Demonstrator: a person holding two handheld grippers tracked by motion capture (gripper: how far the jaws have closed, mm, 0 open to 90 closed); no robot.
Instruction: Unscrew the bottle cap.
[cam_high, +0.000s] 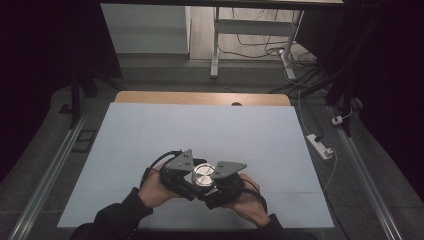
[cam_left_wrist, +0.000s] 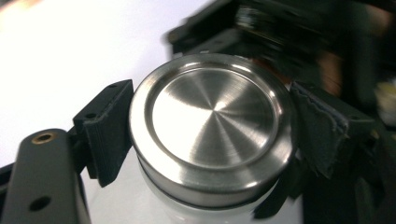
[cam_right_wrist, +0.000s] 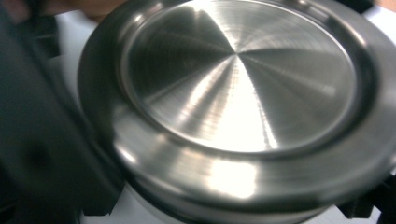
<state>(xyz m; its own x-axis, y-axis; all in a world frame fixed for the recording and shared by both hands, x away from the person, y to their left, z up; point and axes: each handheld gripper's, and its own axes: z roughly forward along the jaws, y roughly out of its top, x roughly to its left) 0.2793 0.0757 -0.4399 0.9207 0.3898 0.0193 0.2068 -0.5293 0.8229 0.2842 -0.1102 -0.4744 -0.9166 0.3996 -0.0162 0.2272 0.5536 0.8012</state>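
2 hand-held grippers (cam_high: 204, 181) clamp 1 steel lid (cam_high: 204, 174) w/ jar.

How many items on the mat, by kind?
Round steel lid on a pale container: 1
Hand-held tool: 2, left and right, both clamped at the lid or container
White mat: 1
Total: 4
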